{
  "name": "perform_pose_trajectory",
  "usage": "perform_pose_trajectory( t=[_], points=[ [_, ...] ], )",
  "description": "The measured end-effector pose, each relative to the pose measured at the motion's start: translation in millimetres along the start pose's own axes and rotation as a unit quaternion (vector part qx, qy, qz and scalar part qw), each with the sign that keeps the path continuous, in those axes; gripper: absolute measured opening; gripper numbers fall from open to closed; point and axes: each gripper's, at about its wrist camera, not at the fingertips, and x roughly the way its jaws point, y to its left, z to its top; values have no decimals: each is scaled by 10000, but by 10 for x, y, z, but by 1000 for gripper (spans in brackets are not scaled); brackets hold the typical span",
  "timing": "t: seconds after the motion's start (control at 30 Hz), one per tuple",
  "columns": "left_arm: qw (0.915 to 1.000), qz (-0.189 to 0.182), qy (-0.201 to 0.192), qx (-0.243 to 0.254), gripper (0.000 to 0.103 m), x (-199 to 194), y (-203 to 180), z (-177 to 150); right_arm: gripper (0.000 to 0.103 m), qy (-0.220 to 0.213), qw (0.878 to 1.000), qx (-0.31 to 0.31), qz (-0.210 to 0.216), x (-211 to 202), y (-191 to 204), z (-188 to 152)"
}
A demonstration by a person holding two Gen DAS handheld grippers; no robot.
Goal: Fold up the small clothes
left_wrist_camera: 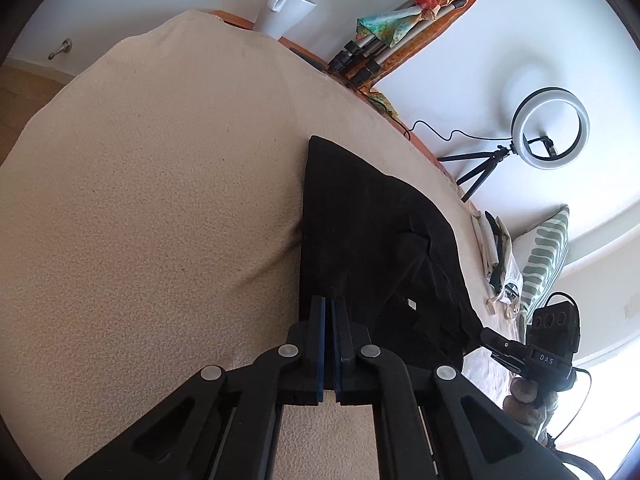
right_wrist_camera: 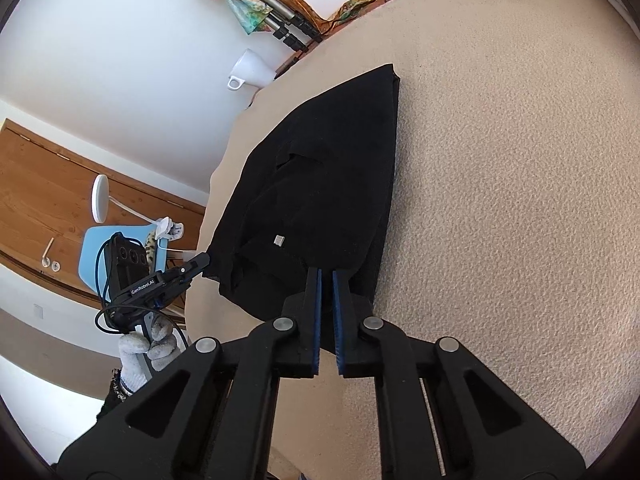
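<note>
A black garment [left_wrist_camera: 372, 240] lies partly folded on a beige towel-covered table [left_wrist_camera: 152, 184], with a small white label [left_wrist_camera: 411, 304] showing. My left gripper [left_wrist_camera: 329, 302] is shut on the garment's near edge. In the right wrist view the same black garment [right_wrist_camera: 320, 176] lies on the beige surface [right_wrist_camera: 512, 184], and my right gripper [right_wrist_camera: 326, 274] is shut on its near edge. Each gripper shows in the other's view, the right one in the left wrist view [left_wrist_camera: 490, 336] and the left one in the right wrist view [right_wrist_camera: 200, 260], both at the garment's corners.
A white mug [left_wrist_camera: 282, 10] and a tripod with colourful cloth [left_wrist_camera: 384, 40] stand at the table's far edge. A ring light [left_wrist_camera: 550, 128], a striped cushion [left_wrist_camera: 540, 256] and folded clothes [left_wrist_camera: 494, 248] are to the right. A blue chair [right_wrist_camera: 96, 252] and wooden door [right_wrist_camera: 48, 184] are beyond.
</note>
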Motion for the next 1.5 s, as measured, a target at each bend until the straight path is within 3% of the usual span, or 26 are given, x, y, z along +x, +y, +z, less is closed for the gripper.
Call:
perform_pose_trajectory(
  t=[0.2, 0.33, 0.5, 0.73, 0.87, 0.97, 1.07, 1.3, 1.5],
  points=[
    [9993, -311, -23, -214, 0, -189, 21, 15, 5, -177, 9977, 401, 517, -211, -32, 17],
    [9997, -168, 1, -159, 0, -235, 76, -34, 5, -108, 9955, 556, 760, -326, -51, -40],
    [9991, 77, 191, -364, 0, -119, 255, -95, 5, 196, 9971, 638, 359, -176, -173, -124],
    [9987, 438, 261, -94, 0, -66, 215, -142, 5, 374, 9984, 424, 98, -106, -175, -164],
    [9953, 886, 147, 351, 24, -128, 89, -172, 6, 606, 9974, -19, -391, -81, -74, -178],
    [9926, 1030, -81, 631, 28, -241, -7, -157, 7, 582, 9964, -390, -485, -150, 10, -156],
    [9903, 1112, -334, 763, 30, -314, -84, -83, 22, 252, 9960, -639, -564, -301, 77, -74],
    [9880, 1079, -700, 858, 30, -238, -348, 140, 22, -496, 9918, -1017, -586, -457, 195, 323],
    [9885, 916, -760, 932, 38, -59, -565, 151, 22, -651, 9887, -1158, -688, -269, 164, 722]
  ],
)
